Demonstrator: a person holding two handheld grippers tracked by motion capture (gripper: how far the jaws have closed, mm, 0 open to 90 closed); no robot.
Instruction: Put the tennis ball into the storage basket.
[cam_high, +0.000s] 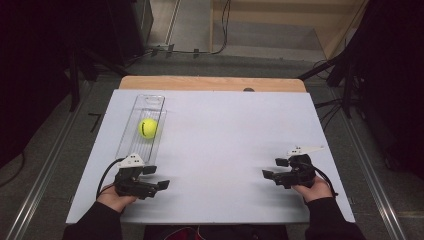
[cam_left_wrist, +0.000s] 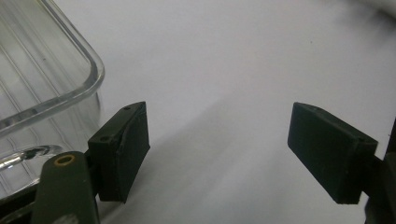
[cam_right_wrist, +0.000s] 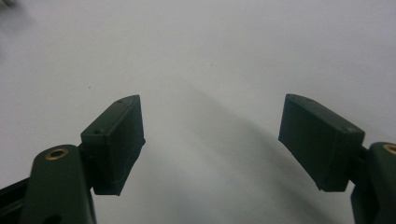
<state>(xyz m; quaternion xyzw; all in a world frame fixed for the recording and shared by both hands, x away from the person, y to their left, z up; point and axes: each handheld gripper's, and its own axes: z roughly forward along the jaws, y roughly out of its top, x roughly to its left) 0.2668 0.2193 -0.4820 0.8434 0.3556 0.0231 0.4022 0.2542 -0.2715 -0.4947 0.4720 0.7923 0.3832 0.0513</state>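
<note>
one yellow ball (cam_high: 148, 128) is seen in one clear tray (cam_high: 146, 102) on the surface (cam_high: 225, 140); two grippers, left gripper (cam_high: 156, 177) and right gripper (cam_high: 274, 168), are held with fingers open, nothing gripped.

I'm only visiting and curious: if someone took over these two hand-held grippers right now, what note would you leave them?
Left gripper: open, nothing held, low over the white table, just beside the near end of the clear tray.
Right gripper: open, nothing held, over bare table.
Tennis ball: lying in the tray, untouched.
Done: the ball sits in the tray and nothing is gripped.
Left: probably close in on the ball or tray; the left gripper is nearer.
</note>
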